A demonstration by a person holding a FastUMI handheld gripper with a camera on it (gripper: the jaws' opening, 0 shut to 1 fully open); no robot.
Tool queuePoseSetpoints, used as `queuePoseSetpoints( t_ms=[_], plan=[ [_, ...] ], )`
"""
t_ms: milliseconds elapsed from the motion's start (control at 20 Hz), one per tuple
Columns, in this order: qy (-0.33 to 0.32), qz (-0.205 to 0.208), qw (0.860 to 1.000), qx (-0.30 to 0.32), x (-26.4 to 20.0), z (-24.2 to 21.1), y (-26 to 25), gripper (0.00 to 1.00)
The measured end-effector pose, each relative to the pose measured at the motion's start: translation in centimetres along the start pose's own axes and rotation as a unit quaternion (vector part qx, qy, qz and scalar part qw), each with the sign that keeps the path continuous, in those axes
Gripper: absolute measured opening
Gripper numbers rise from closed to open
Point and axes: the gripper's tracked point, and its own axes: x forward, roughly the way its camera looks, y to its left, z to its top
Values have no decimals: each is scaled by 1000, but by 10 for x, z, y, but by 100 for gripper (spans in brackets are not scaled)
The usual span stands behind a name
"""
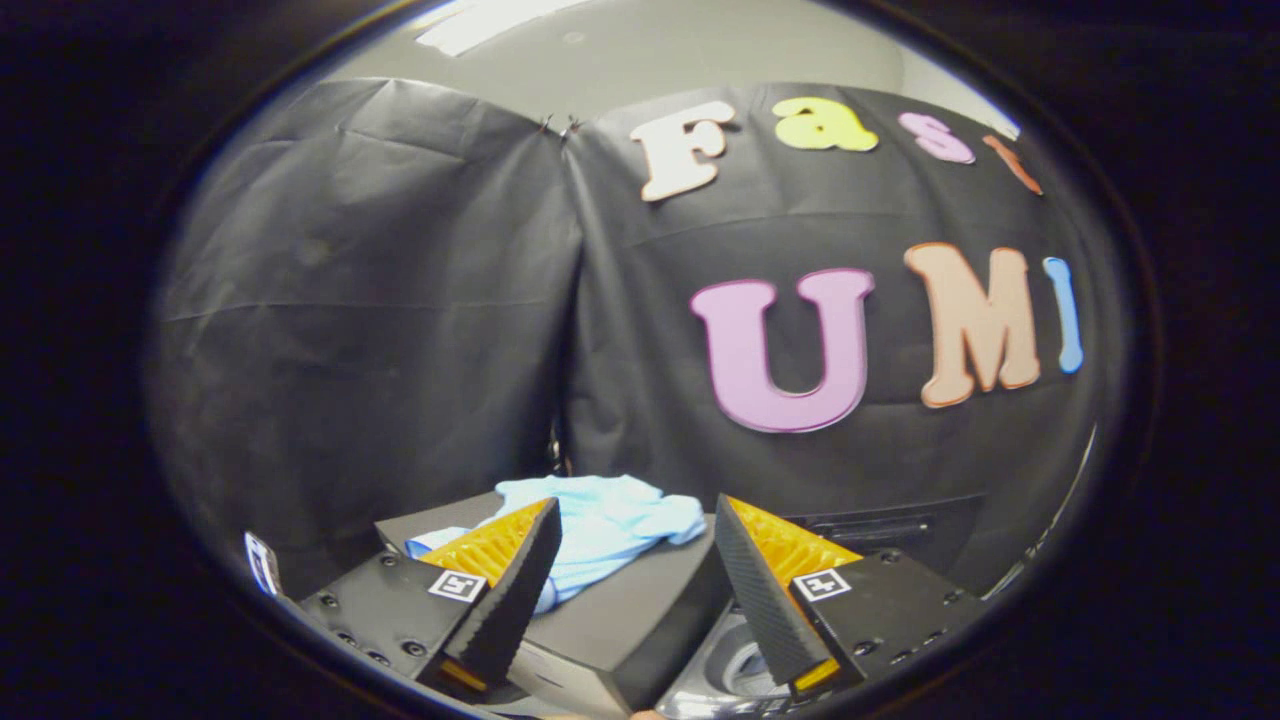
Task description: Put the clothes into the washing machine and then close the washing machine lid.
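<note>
A light blue garment [600, 530] lies crumpled on a flat dark surface [640, 610], just ahead of the fingers and partly hidden behind the tip of the left one. It is bunched into soft folds, with one lobe reaching toward the right and a paler edge showing at its left end. The surface under it looks like the top of a dark box-shaped unit whose near corner points toward the camera; whether this panel is the machine's lid I cannot tell.

Below that corner, beside the inner face of the right finger, a curved grey opening [735, 670] shows, with a pale rounded interior that may be the washing machine's drum; only a small part of it is visible.

The gripper [635, 515] hangs above this, its two fingers spread wide apart and holding nothing. The garment sits in the gap between them and slightly beyond, closer to the left fingertip, touching neither as far as can be seen.

Further right on the dark unit, a low recessed strip [870, 527] runs along its back, too dim to identify.

Behind everything, black cloth [380, 300] forms the booth's wall, creased and pinned where two sheets meet just above the garment. Above the cloth, a grey ceiling [640, 50] with a bright panel [490, 20] is visible.
</note>
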Motion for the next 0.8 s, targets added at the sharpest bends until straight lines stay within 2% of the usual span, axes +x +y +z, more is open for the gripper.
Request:
queuePoseSetpoints(
  t_ms=[150,350,500,800],
  plan=[
    [46,11,998,-33,38,-8,29,97],
    [148,36,988,-39,77,-51,59,98],
    [211,25,975,-65,101,-83,56,98],
    [287,19,954,-89,119,-125,54,98]
  ],
)
